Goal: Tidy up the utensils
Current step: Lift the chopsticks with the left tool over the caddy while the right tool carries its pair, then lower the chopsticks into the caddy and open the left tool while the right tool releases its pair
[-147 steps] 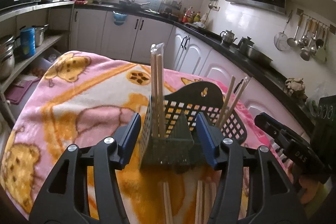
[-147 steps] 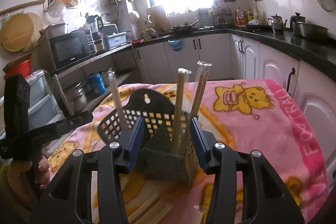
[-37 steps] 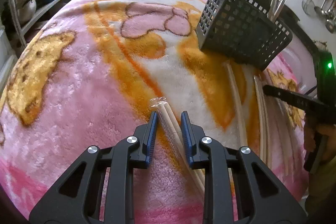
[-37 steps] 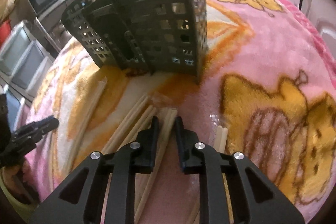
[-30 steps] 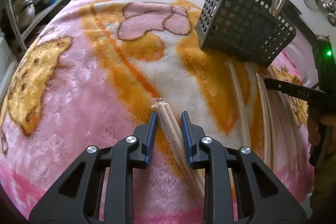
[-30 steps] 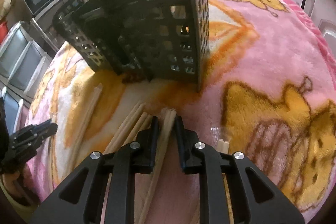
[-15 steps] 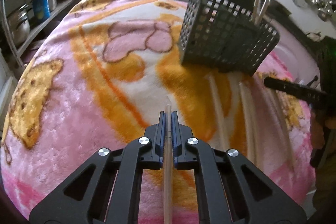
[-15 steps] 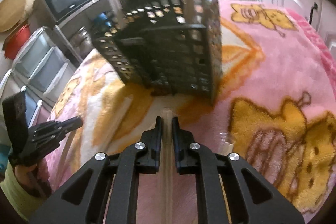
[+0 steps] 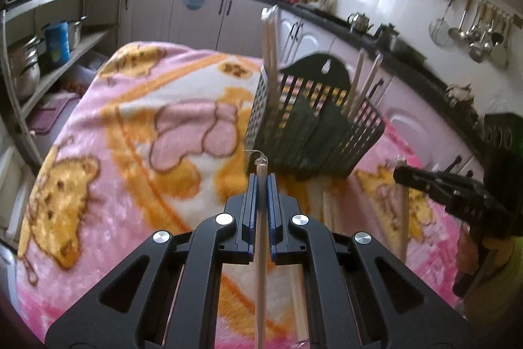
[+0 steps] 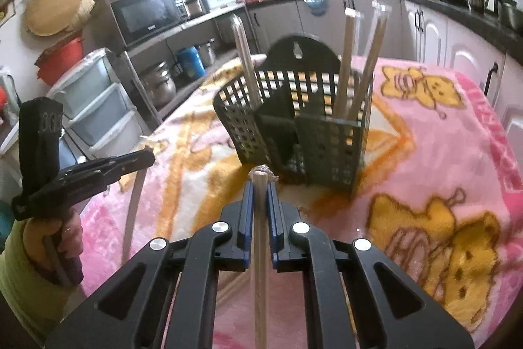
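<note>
Right tongs (image 10: 260,185) clamped on a wrapped chopstick (image 10: 260,237), raised over the pink blanket (image 10: 457,159). Black slotted basket (image 10: 294,126) just ahead, chopsticks upright in it. Left tongs (image 10: 145,157) at left edge, gripping another chopstick (image 10: 132,218).

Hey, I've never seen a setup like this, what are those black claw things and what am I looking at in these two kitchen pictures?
No robot here: a person holds a hand-held gripper in each hand, and each one carries a wide-angle camera looking forward along its two fingers. One picture comes from the left hand-held gripper, the other from the right hand-held gripper. Each is shut on a pair of wrapped chopsticks, left and right. Ahead, a black utensil basket stands on a pink cartoon blanket and already holds several chopsticks upright. More chopsticks lie loose on the blanket. In the right camera's picture you also see the person's left hand gripping the other tool.
</note>
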{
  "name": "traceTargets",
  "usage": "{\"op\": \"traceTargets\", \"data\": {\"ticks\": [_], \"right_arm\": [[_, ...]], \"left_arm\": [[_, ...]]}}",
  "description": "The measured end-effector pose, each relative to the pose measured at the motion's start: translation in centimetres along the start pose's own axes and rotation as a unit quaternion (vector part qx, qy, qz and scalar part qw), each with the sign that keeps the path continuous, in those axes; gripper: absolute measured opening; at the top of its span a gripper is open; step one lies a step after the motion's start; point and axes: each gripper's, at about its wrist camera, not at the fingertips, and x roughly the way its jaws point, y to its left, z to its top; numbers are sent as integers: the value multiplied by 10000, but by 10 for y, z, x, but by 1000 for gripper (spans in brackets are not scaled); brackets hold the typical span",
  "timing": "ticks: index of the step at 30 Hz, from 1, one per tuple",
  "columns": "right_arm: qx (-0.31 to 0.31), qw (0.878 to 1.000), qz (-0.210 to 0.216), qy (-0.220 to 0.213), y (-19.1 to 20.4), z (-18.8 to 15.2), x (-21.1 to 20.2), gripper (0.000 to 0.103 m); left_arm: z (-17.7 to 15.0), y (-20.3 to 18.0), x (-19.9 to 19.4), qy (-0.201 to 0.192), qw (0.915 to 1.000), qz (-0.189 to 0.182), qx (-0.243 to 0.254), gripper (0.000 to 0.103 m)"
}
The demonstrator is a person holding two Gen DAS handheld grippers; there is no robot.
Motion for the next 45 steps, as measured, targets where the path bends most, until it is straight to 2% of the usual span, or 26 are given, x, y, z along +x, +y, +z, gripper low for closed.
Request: {"op": "traceTargets", "data": {"ticks": [16,23,33,45], "right_arm": [[-216,9964,-3,-815,9,32,-44,6],[-190,9923,-3,-1220,6,59,-63,6],[-60,9844,-141,-1752,-7,101,-83,6],[42,9745,-338,-2218,-26,145,-89,6]], "left_arm": [[67,-32,-28,-790,9960,-277,301,1],[94,-47,-36,-1024,9932,-335,431,1],[134,-59,-45,-1414,9882,-220,543,1],[161,-62,-31,-1595,9858,-46,531,1]]}}
